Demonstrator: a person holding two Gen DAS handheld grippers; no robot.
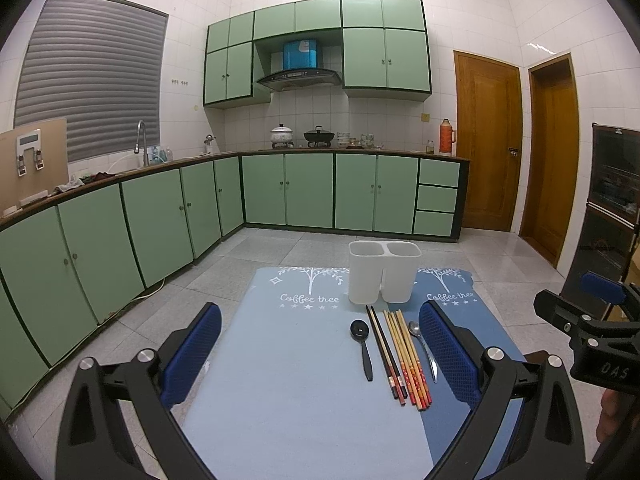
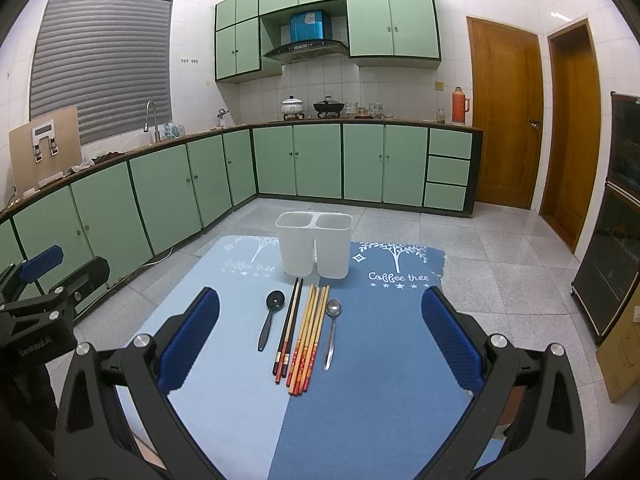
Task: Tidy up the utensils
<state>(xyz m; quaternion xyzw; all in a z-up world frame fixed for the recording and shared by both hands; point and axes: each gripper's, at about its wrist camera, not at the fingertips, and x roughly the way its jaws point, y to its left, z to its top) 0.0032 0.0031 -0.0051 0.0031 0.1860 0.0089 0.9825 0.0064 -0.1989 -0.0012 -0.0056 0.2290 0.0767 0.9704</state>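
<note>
A white two-compartment utensil holder (image 1: 384, 272) (image 2: 314, 244) stands at the far side of a blue mat (image 1: 288, 360) (image 2: 380, 360). In front of it lie a black spoon (image 1: 363, 346) (image 2: 270, 322), a dark chopstick pair (image 1: 386, 350) (image 2: 289, 326), several bamboo chopsticks (image 1: 408, 356) (image 2: 308, 336) and a metal spoon (image 1: 424, 348) (image 2: 331, 330). My left gripper (image 1: 320, 356) is open and empty, hovering before the utensils. My right gripper (image 2: 320, 340) is open and empty, also hovering before them.
The mat lies on a low surface over a grey tiled floor. Green kitchen cabinets (image 1: 160, 216) run along the left and back. Two wooden doors (image 2: 508, 124) stand at the right. A dark glass cabinet (image 2: 616, 240) is at the far right.
</note>
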